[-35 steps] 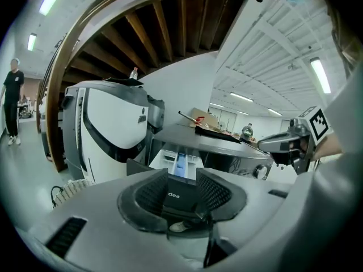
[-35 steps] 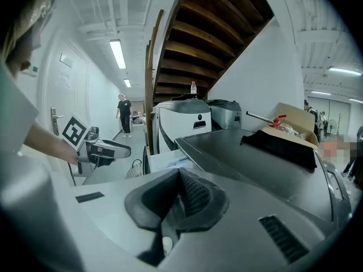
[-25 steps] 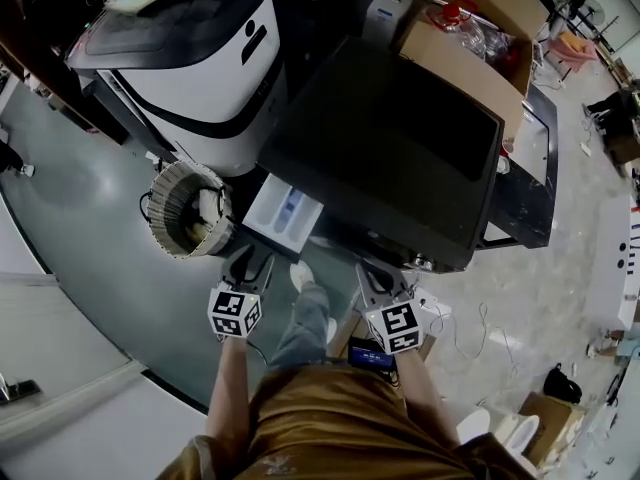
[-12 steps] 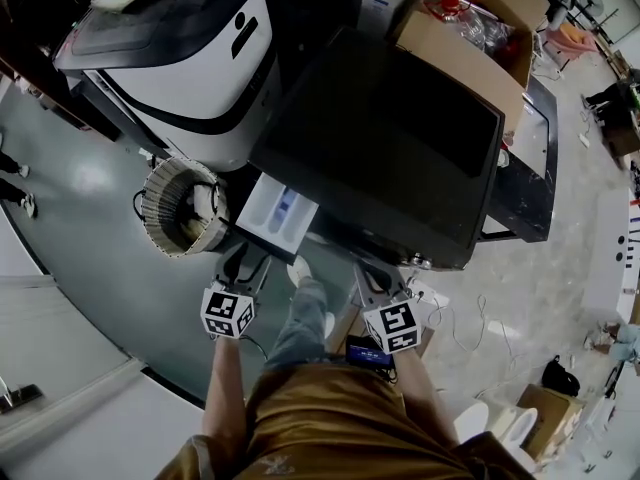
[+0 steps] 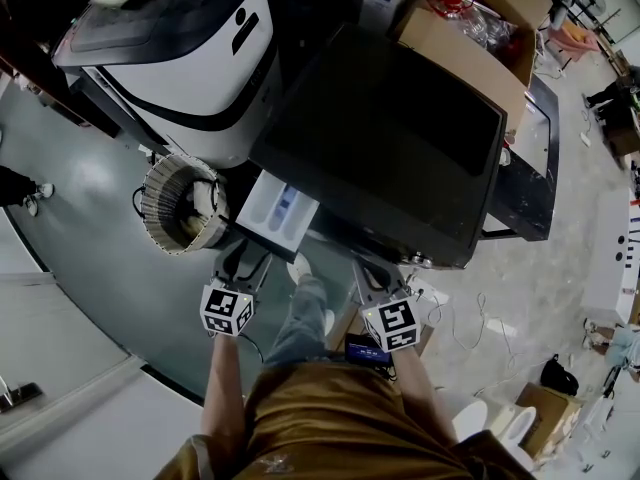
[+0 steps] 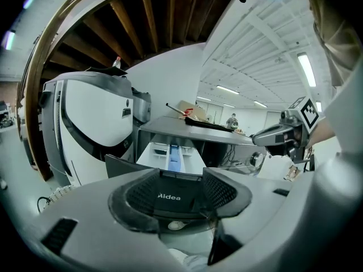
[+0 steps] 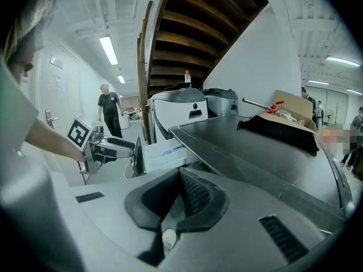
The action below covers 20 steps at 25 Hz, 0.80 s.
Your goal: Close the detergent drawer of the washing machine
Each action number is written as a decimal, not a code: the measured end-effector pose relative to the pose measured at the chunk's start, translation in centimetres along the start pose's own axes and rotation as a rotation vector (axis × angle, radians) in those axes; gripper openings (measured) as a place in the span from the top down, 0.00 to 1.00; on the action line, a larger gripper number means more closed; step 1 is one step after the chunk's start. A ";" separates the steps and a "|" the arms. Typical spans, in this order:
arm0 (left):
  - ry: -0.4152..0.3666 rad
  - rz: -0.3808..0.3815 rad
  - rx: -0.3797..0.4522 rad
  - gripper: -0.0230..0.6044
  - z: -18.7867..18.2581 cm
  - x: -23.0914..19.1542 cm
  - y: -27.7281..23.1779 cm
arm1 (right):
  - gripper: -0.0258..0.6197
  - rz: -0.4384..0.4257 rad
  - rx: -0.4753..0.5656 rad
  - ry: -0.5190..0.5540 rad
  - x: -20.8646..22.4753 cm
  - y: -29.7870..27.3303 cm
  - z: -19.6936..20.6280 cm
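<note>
The washing machine (image 5: 390, 138) has a dark flat top. Its white detergent drawer (image 5: 280, 211) stands pulled out at the front left corner. My left gripper (image 5: 243, 265) is right at the drawer's dark front panel (image 6: 170, 194). Its jaws are opening, and the panel sits between the pads without being pressed. Behind the panel, the left gripper view shows the white drawer compartments (image 6: 173, 154). My right gripper (image 5: 378, 280) hangs in front of the machine's right half, touching nothing. In the right gripper view its pads meet at the tips (image 7: 180, 171).
A white-and-black machine (image 5: 190, 58) stands to the left of the washer, with a round ribbed basket (image 5: 180, 206) at its foot beside the drawer. An open cardboard box (image 5: 480, 28) sits behind the washer. A person (image 7: 108, 109) stands far off near a staircase.
Both grippers keep their places in front of the machine. At the left edge of the head view a passer-by's feet have moved along the floor.
</note>
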<state>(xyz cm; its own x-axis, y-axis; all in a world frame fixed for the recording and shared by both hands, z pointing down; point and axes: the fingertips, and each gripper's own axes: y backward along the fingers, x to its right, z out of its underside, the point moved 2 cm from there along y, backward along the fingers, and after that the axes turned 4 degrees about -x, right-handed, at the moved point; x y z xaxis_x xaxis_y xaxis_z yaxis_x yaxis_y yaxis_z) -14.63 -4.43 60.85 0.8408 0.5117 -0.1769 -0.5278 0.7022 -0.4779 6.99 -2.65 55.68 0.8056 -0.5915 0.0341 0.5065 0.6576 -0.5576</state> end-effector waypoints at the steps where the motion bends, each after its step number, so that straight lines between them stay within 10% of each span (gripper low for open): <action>1: 0.000 0.000 0.000 0.58 0.0 0.0 0.0 | 0.94 0.001 0.000 0.000 0.0 0.0 0.0; 20: -0.002 0.011 0.002 0.57 -0.5 0.0 -1.0 | 0.94 0.009 0.000 -0.007 0.6 -0.4 0.0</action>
<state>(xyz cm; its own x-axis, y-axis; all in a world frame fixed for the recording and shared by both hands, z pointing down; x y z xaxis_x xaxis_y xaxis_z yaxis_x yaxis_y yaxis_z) -14.02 -5.34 60.88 0.8346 0.5203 -0.1808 -0.5374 0.6971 -0.4745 7.25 -3.28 55.95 0.8122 -0.5824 0.0347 0.4992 0.6629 -0.5580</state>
